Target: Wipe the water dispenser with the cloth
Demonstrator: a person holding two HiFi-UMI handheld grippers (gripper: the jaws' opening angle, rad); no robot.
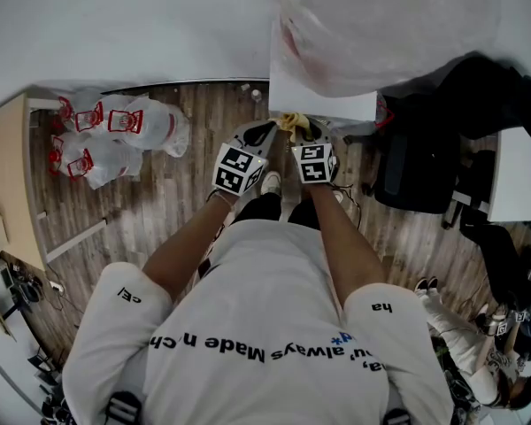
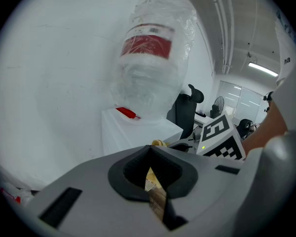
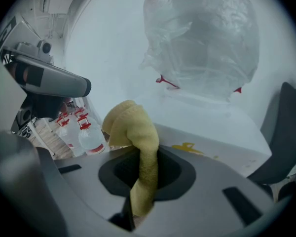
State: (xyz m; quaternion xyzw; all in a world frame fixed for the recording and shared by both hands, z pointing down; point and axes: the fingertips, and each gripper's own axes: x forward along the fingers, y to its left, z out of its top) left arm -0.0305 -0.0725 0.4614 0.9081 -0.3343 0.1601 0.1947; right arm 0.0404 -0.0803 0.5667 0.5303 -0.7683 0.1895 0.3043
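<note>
Past the cloth point(image 1: 292, 120) stands the water dispenser point(image 1: 323, 91), chair point(image 1: 420, 153) beside.

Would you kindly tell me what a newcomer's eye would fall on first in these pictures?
The big clear plastic-wrapped water bottle with a red label dominates, standing on the white water dispenser by the white wall. Next comes the yellow terry cloth, pinched in the right claw and held close to the dispenser's front.

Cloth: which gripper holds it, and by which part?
The right gripper holds the yellow cloth, its fingers shut on a narrow twisted stretch of it; the bunched end sticks out beyond them.
</note>
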